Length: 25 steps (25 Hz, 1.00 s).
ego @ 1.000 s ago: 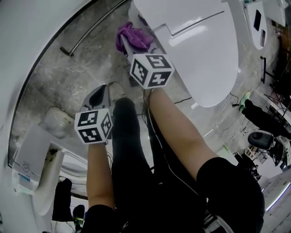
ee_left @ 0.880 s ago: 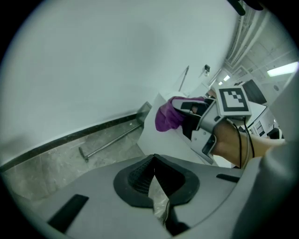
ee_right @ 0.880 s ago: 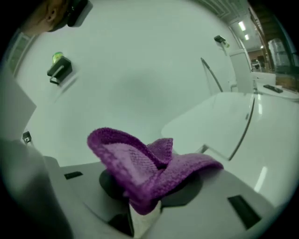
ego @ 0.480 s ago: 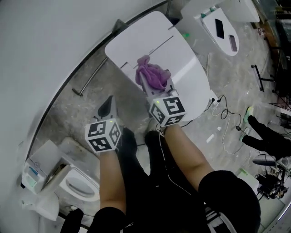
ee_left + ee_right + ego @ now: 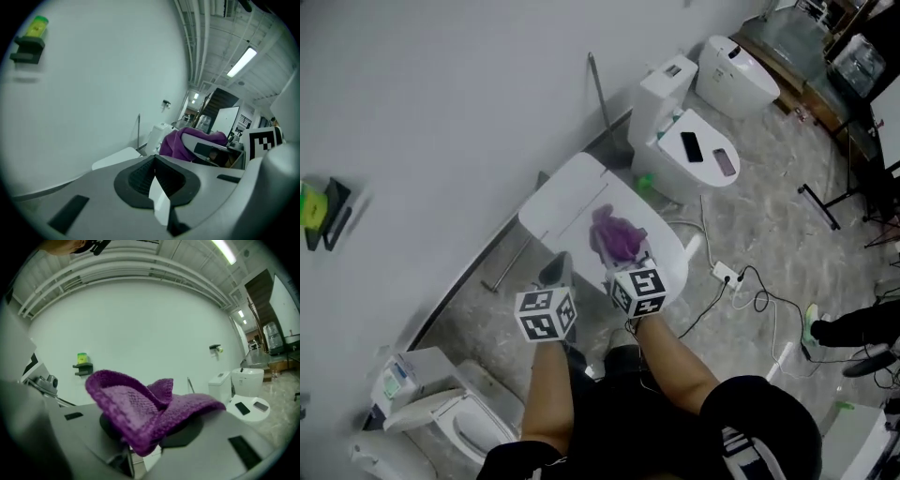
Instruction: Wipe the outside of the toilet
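Purple cloth (image 5: 617,236) in outstretched right hand-held gripper (image 5: 140,451)

The cloth (image 5: 140,411) is purple knitted fabric, coarse, with a visible stitch pattern. The toilet (image 5: 572,204) is white, smooth and glossy. The left gripper (image 5: 154,180) is matt grey plastic with dark ribbed pads (image 5: 138,178). The floor (image 5: 769,244) looks like polished grey veined stone. The wall (image 5: 441,112) is matt white.
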Each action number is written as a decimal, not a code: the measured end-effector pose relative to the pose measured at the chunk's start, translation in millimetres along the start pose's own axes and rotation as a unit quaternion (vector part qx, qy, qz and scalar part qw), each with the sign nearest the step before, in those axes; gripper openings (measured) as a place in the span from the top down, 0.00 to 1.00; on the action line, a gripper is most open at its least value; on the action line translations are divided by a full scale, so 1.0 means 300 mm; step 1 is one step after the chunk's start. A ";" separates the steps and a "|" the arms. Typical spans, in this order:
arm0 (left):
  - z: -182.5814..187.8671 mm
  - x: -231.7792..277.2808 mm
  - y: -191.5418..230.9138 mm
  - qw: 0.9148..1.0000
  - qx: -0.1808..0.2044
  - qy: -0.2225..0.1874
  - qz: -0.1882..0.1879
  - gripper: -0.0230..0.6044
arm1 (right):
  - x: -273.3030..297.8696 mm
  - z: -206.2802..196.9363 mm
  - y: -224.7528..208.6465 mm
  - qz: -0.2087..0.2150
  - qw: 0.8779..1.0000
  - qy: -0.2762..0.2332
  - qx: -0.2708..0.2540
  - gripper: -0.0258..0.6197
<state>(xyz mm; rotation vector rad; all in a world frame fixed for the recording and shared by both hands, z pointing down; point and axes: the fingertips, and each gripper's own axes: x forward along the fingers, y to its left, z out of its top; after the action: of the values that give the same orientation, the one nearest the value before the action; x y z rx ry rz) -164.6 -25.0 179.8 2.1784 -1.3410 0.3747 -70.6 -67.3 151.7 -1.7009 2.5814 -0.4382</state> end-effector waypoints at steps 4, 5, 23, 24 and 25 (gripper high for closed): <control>0.168 -0.144 -0.148 0.999 0.034 -0.022 0.011 0.95 | -0.117 0.273 0.020 0.013 0.999 -0.037 -0.003 0.77; 0.213 -0.184 -0.165 0.999 0.041 -0.030 0.016 0.95 | -0.133 0.331 0.038 0.019 0.999 -0.044 -0.007 0.77; 0.817 -0.460 -0.097 0.987 0.095 -0.122 0.043 0.95 | -0.022 0.893 0.339 0.135 0.986 -0.100 -0.013 0.77; 0.830 -0.467 -0.089 0.987 0.095 -0.125 0.042 0.95 | -0.020 0.907 0.352 0.135 0.985 -0.105 -0.019 0.77; 0.839 -0.471 -0.081 0.986 0.096 -0.127 0.041 0.95 | -0.019 0.918 0.365 0.136 0.984 -0.110 -0.026 0.77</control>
<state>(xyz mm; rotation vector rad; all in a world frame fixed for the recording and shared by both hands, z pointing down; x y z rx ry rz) -220.8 -60.0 -102.1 2.3983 -1.5948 0.2726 -120.3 -83.0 -140.1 -1.2955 2.6237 -0.1648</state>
